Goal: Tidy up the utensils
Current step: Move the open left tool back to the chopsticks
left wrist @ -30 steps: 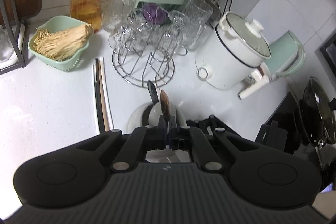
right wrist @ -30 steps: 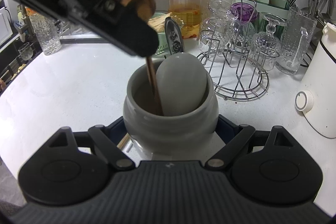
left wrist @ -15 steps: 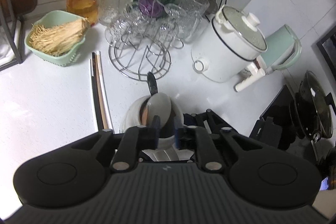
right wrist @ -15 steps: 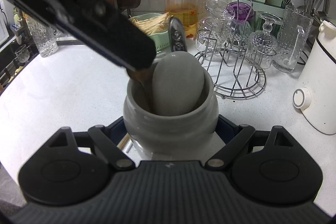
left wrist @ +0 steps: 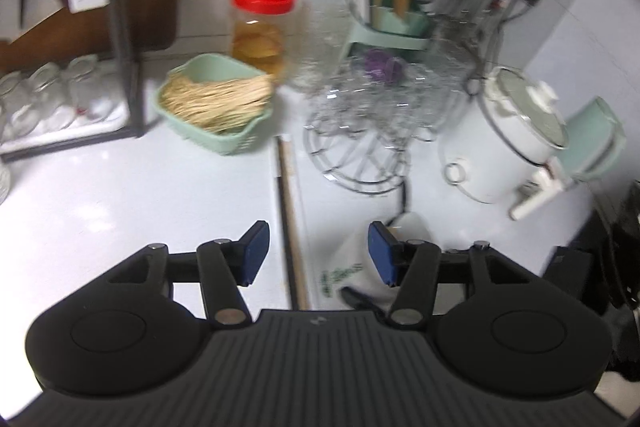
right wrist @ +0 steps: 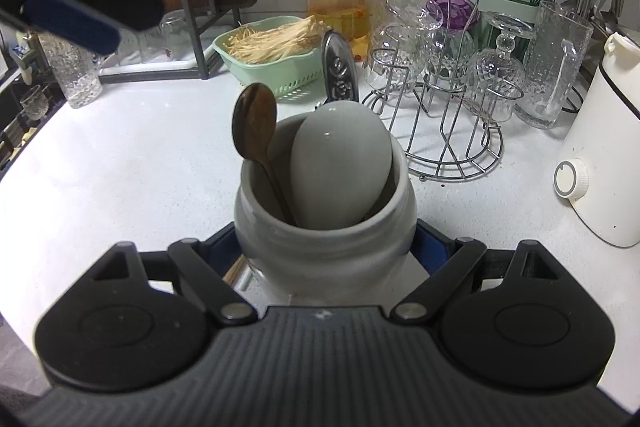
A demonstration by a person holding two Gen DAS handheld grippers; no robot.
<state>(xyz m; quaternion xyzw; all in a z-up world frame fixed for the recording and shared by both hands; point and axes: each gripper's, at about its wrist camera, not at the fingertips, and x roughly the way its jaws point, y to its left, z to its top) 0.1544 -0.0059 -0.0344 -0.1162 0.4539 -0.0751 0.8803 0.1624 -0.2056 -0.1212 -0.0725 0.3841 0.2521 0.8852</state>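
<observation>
Brown wooden spoon (right wrist: 255, 121) standing in round grey ceramic crock (right wrist: 324, 239), bowl up, long axis near upright, leaning left against rim. Beside it large pale grey ladle (right wrist: 340, 163), plus dark embossed metal handle (right wrist: 338, 73) behind. Crock clamped between right gripper (right wrist: 324, 259) fingers, probably to steady it on white worktop (right wrist: 120, 163). Left gripper (left wrist: 318, 253) fingers spreading, nothing between them but a pair of long chopsticks (left wrist: 290, 219) flat on worktop below, lengthwise away from fingers; likely next. Beyond fingers: wire glass rack (right wrist: 448, 131), green basket (right wrist: 272, 63).
</observation>
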